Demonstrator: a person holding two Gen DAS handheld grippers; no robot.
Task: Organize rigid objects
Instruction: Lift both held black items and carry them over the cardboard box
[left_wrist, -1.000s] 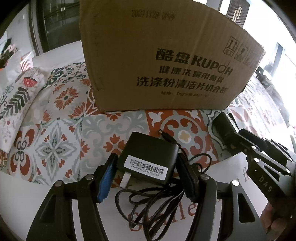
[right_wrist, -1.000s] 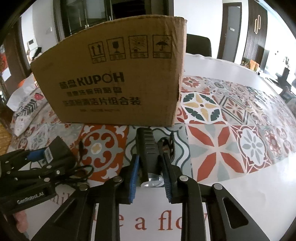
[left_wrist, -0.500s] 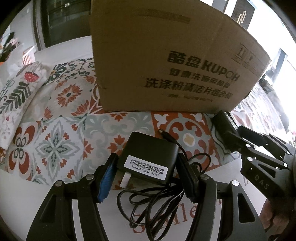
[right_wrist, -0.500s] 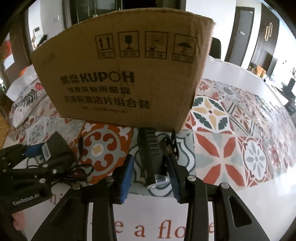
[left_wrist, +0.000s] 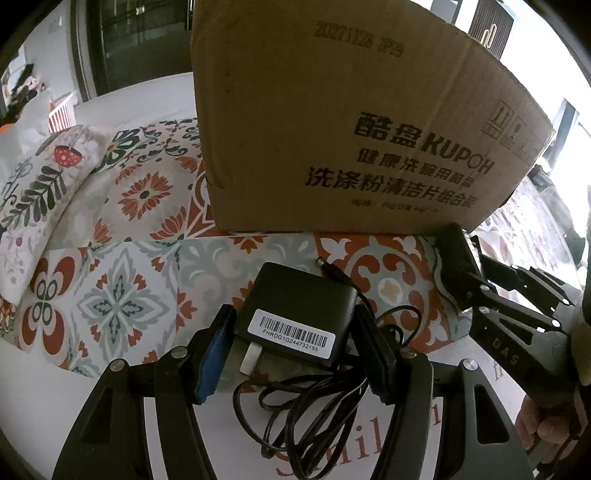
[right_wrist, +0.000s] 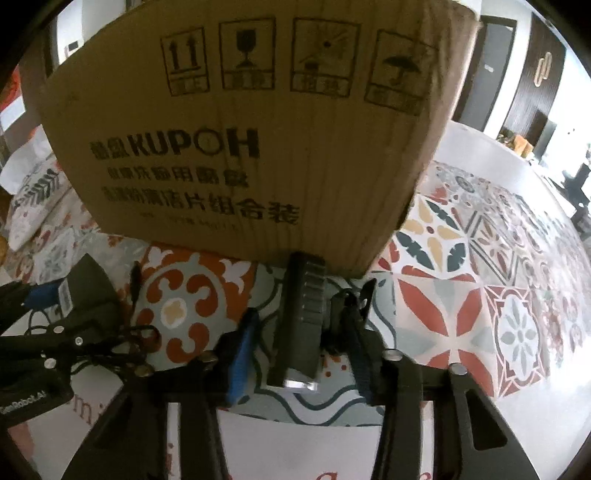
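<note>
- Your left gripper (left_wrist: 291, 354) clamps the black power adapter (left_wrist: 295, 317) just before the cardboard box (left_wrist: 343, 122), ready for boxing.
- Your right gripper (right_wrist: 301, 347) clamps a slim black device (right_wrist: 301, 314) near the box's corner.

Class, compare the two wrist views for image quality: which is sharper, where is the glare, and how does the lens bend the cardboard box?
Left wrist view: sharp, the barcode label on the power adapter reads clearly; the window blows out top right. Right wrist view: softer, the cardboard box print is smeared. Both: fisheye bows the box edges, corners dark.
</note>
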